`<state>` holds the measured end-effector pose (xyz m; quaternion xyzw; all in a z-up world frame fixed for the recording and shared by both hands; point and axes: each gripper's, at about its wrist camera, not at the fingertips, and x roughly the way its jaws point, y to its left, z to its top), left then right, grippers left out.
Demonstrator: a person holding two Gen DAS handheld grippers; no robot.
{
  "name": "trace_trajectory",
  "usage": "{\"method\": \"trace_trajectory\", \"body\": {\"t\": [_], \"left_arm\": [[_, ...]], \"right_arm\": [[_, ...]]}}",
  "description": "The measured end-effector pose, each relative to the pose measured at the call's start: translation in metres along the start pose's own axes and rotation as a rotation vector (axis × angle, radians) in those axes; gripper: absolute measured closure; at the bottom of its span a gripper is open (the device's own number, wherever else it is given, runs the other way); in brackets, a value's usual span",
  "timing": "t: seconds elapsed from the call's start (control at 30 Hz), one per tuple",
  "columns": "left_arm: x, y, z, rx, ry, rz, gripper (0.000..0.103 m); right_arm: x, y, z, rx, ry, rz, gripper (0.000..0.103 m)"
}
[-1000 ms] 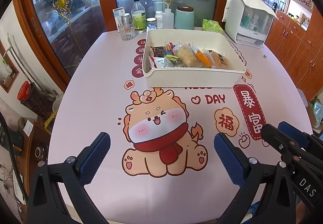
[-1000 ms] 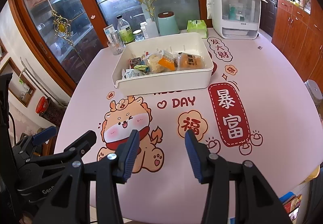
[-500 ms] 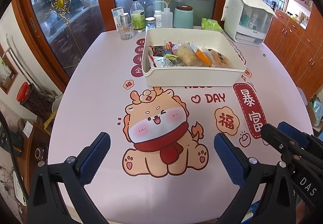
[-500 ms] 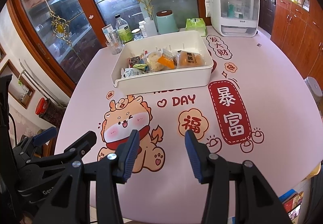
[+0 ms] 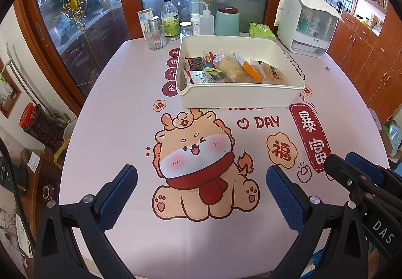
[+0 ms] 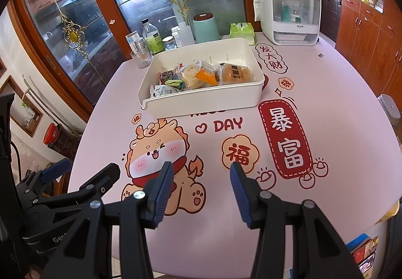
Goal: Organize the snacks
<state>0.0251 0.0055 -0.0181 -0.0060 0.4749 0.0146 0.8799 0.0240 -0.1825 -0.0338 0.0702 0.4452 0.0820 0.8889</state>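
Snacks (image 5: 233,70) all sit inside the white bin (image 5: 238,98), toward the desk's (image 5: 120,108) far edge, just in front of the bottles and jars along that edge. No loose packet shows on the desk cloth.

Left tool (image 5: 201,193) and right tool (image 6: 201,188) both hang over the near edge, jaws spread wide, nothing between them, well apart from the bin.

The scene fits two stages: snacks gathered and done, or a heap in the bin waiting to be sorted or taken out. The frames don't settle which.

If more handling is needed, packets look soft and crinkly, so a light pinch on a sealed edge beats squeezing the middle.

Bin's long axis runs left to right, parallel to the desk's far edge; one long wall faces the tools. Packets lie jumbled in the near half, no common heading.
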Motion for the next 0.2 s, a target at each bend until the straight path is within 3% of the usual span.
{"method": "trace_trajectory", "body": {"t": [0.2], "left_arm": [[-0.0002,0.0,0.0002,-0.001,0.0,0.0,0.001]], "right_arm": [[0.0,0.0014,-0.0014,0.006,0.002,-0.002,0.056]]}}
